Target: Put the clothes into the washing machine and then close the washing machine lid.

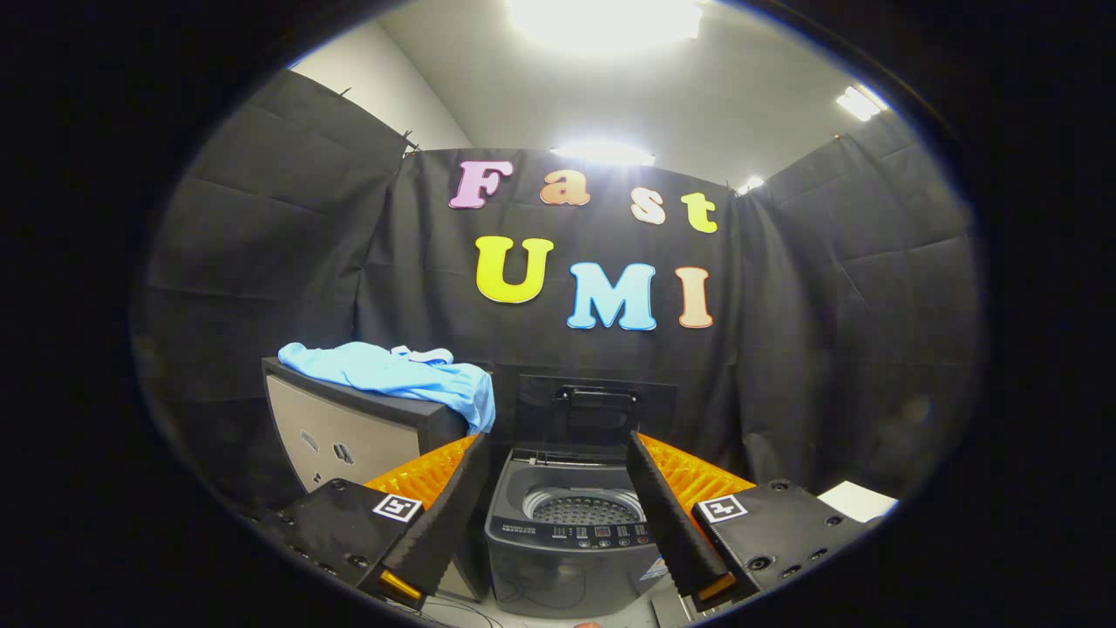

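A small grey top-loading washing machine (571, 532) stands just ahead of my fingers, framed by the gap between them. Its dark lid (596, 410) is raised upright at the back, and the perforated drum (586, 508) shows inside with nothing in it. A light blue garment (397, 372) lies crumpled on top of a dark box, beyond and to the left of my left finger (445, 515). My gripper (558, 593) is open, holding nothing, with its fingers spread wider than the machine.
The dark box (349, 432) with a pale front panel stands left of the washing machine, close beside it. A white sheet (859, 500) lies to the right beyond my right finger. Black cloth walls close the booth behind and at both sides.
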`<state>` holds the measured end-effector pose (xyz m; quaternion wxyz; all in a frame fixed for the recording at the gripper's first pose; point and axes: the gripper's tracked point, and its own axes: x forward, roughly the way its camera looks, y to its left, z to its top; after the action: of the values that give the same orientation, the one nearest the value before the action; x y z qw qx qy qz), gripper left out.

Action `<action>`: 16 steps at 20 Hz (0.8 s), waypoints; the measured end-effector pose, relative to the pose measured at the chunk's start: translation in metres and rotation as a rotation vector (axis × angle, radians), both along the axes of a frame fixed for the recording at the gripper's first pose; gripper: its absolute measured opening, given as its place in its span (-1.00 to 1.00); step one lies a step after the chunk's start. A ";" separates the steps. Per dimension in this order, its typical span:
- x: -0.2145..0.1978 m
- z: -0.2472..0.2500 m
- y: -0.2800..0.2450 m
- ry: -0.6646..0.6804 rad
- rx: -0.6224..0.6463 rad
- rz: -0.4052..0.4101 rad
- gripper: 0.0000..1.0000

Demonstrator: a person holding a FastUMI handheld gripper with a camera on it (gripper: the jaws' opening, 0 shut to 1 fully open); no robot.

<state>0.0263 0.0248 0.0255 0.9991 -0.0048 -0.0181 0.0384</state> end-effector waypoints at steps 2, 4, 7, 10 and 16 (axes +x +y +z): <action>0.012 0.009 0.008 -0.012 0.006 0.016 0.98; 0.023 0.017 0.016 -0.019 0.013 0.033 0.98; 0.038 0.026 0.027 -0.025 0.008 0.058 0.98; 0.053 0.032 0.040 -0.019 0.012 0.090 0.98; 0.085 0.053 0.061 -0.015 0.034 0.141 0.98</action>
<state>0.1114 0.0863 0.0790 0.9937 0.0132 -0.0264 0.1083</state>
